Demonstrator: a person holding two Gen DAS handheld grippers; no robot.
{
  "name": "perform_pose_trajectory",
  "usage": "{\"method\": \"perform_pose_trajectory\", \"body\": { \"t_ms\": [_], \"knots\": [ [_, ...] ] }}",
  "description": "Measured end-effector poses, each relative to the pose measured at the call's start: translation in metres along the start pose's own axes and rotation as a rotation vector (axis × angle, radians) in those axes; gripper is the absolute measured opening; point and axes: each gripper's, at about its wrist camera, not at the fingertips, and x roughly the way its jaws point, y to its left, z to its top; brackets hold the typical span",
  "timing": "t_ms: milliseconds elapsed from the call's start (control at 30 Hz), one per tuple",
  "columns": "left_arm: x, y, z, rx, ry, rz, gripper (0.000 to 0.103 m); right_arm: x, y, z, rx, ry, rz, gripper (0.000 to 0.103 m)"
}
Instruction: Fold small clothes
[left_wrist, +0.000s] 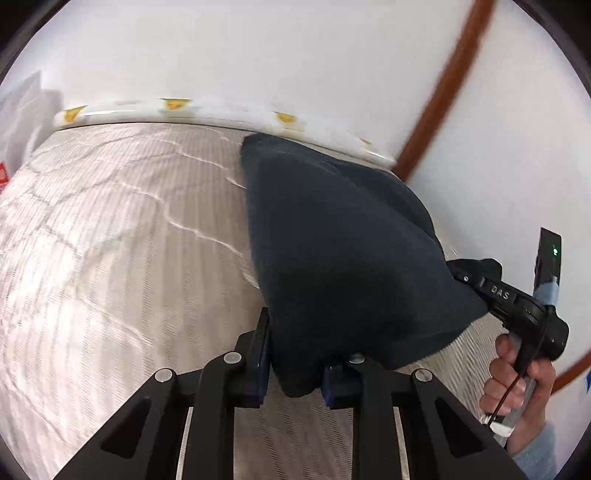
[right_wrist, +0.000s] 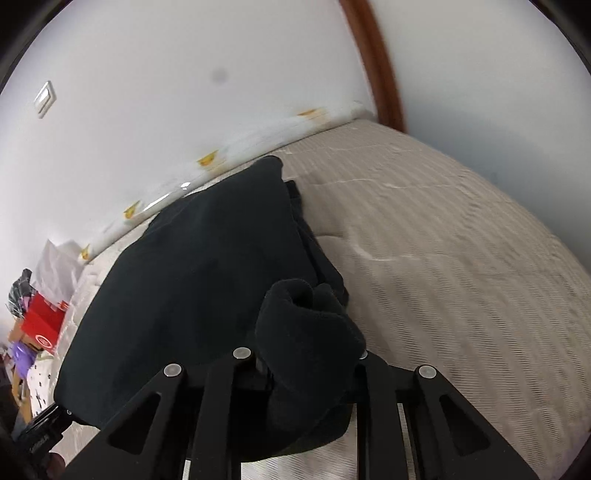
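- Between the blue-padded jaws of the left gripper (left_wrist: 293, 373): a bunched corner of the dark garment (left_wrist: 332, 258) was clamped, the jaws drawn nearly together on the cloth.
- In the right gripper (right_wrist: 306, 369): a rolled hem of the same garment (right_wrist: 207, 277) was pinched, the fingertips largely hidden by fabric.
- Between the two grippers: the garment was held lifted and stretched, its far end draped on the ribbed beige mattress (left_wrist: 110, 240).
- At the right gripper's handle: a hand (left_wrist: 517, 387) was seen, wrapped round the grip.
- Along the mattress's far edge: a white strip with yellow motifs (left_wrist: 173, 107) was noted against the white wall (left_wrist: 258, 55).
- Left of the mattress: a red box (right_wrist: 42, 325) was recorded amid clutter.
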Motion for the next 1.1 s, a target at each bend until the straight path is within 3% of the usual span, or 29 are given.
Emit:
{"method": "perform_pose_trajectory", "body": {
  "t_ms": [300, 433, 633, 900, 1100],
  "knots": [
    [-0.029, 0.077, 0.015, -0.084, -0.043, 0.116, 0.020, 0.045, 0.095, 0.006, -0.104, 0.052, 0.102, 0.019],
    [-0.039, 0.098, 0.007, -0.122, -0.016, 0.139, 0.020, 0.044, 0.120, -0.001, -0.194, 0.054, 0.131, 0.019],
    [-0.020, 0.091, 0.005, -0.090, 0.030, 0.158, 0.021, 0.029, 0.099, -0.011, -0.219, 0.051, 0.175, 0.019],
    [-0.028, 0.087, 0.000, -0.101, 0.053, 0.193, 0.023, 0.008, 0.087, -0.016, -0.219, 0.045, 0.118, 0.025],
    [-0.044, 0.081, -0.009, -0.074, 0.061, 0.210, 0.024, -0.032, 0.087, -0.009, -0.251, -0.063, 0.033, 0.027]
  ]
}}
